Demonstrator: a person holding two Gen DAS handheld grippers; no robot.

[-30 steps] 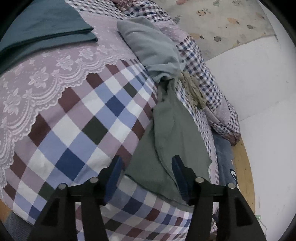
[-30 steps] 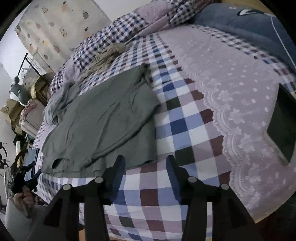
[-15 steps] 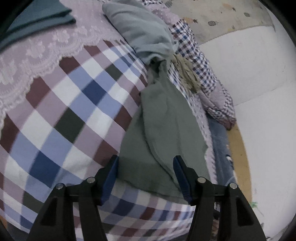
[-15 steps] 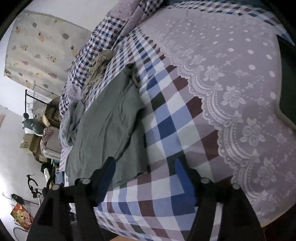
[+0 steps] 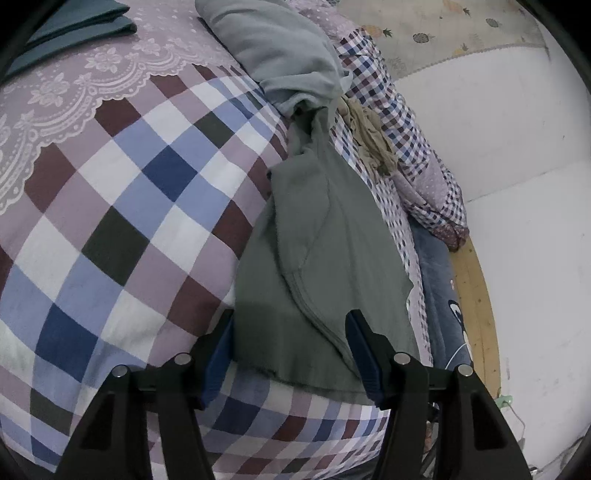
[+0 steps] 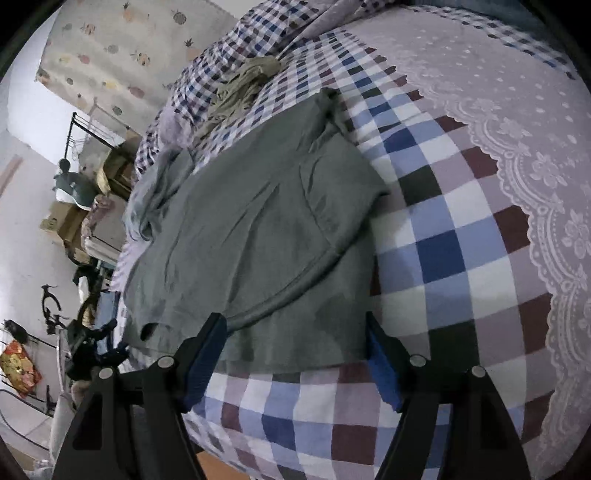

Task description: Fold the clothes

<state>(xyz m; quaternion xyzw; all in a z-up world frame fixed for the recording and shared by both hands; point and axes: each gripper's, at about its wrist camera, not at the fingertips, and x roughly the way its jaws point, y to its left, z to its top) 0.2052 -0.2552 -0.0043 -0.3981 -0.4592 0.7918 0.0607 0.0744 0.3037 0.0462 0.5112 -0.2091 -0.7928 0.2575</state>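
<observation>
Both grippers are spread, left gripper (image 5: 291,345) and right gripper (image 6: 293,347) straddling the green shirt (image 6: 258,229) hem. Pinch shallow and you'll grab one layer or the bedspread (image 6: 443,236).

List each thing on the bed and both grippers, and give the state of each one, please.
Green garment: spread flat, not folded.
Light blue garment: crumpled heap.
Beige cloth: bunched up.
Dark teal cloth: folded.
Left gripper: open, around the green garment's edge.
Right gripper: open, around the same garment's edge.
</observation>
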